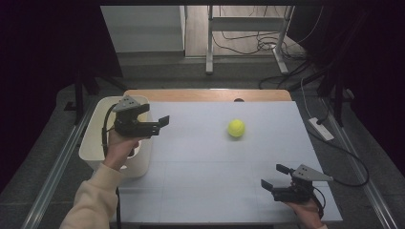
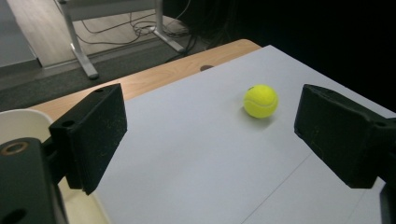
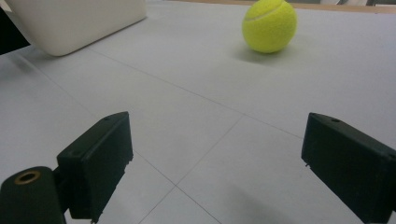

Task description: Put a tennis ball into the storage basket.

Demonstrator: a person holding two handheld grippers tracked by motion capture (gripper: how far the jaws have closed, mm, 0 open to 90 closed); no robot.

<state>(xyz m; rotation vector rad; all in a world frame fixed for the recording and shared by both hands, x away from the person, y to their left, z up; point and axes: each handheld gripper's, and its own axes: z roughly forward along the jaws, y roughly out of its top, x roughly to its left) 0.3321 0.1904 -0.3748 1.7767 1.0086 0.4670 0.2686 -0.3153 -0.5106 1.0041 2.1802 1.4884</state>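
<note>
Plainly, one yellow-green tennis ball (image 1: 236, 128) is seen, felt-covered and round, with a pale curved seam; any lettering on it is too small to be read. It rests on the white table surface (image 1: 205, 181), toward the far middle, well apart from both grippers. One white bin (image 1: 93, 143), smooth and round-cornered, stands at the table's left edge. Two black grippers are counted. The left gripper (image 1: 165, 122) is held above the bin's near corner, its jaws spread wide with nothing between them; in the left gripper view the ball (image 2: 260, 101) is framed in the gap, farther off. The right gripper (image 1: 274, 175) is held low near the table's front right corner, jaws likewise parted and empty, and the ball (image 3: 269, 25) lies ahead of it beside the bin (image 3: 74, 23). A wooden strip (image 1: 205, 94) is shown along the far edge.
</note>
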